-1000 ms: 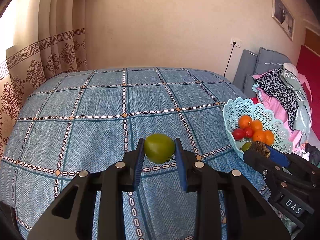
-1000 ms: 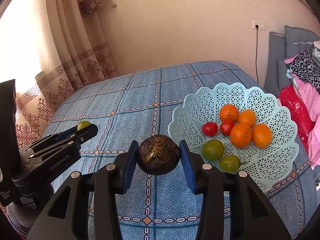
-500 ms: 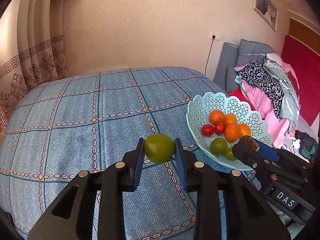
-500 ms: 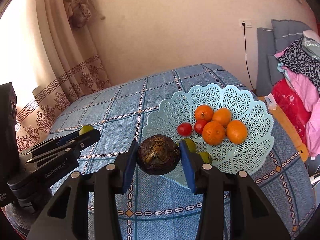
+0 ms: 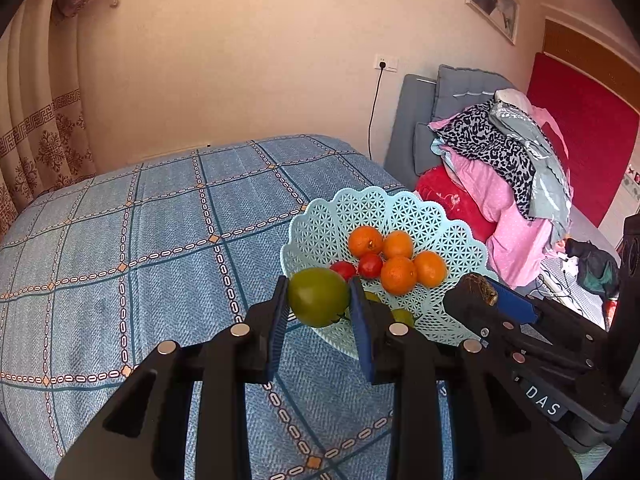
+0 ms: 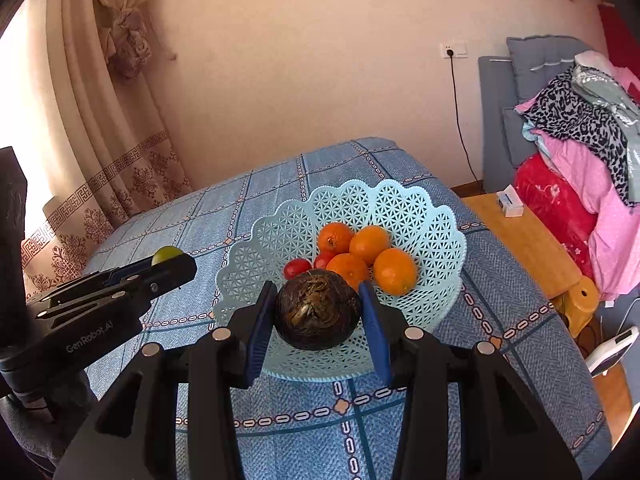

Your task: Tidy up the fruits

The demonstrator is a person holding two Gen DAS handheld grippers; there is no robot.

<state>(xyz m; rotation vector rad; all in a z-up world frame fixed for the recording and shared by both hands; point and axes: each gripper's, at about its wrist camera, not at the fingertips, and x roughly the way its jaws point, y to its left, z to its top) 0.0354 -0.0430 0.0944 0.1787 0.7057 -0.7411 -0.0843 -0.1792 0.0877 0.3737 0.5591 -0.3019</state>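
- You had most of the fruit in the light blue basket [image 6: 432, 216] already. It sat in the middle of both views on the blue checked cloth [image 5: 120, 240].
- Inside it lay four oranges [image 6: 394, 271] and two small red tomatoes [image 6: 297, 267]. In the left wrist view, bits of green fruit [image 5: 402, 315] peeked out low in the basket, behind your finger.
- Your left gripper [image 5: 318, 320] was squeezed tight on a green tomato [image 5: 318, 296]. It hung at the near left edge of the basket, in the middle of the left wrist view. I think it was not over the bowl yet.
- Your right gripper [image 6: 316, 324] was squeezed tight on a dark brown round fruit [image 6: 316, 312]. It hung over the near part of the basket, just in front of the oranges.
- So two fruits were left to drop in, I think. No other loose fruit showed on the cloth.
- The basket had open room at its near side and left side. The oranges filled the middle and right, so the brown fruit could bump them.
- The two grippers were near each other, side by side. They could knock together if both went in at once.
- The basket stood near the right edge of the cloth. A wooden stool [image 6: 520, 236] and a pile of clothes [image 6: 580, 128] were past that edge, at the right of the frame.
- The left of the cloth was wide and bare, so you had lots of room to pull back that way.
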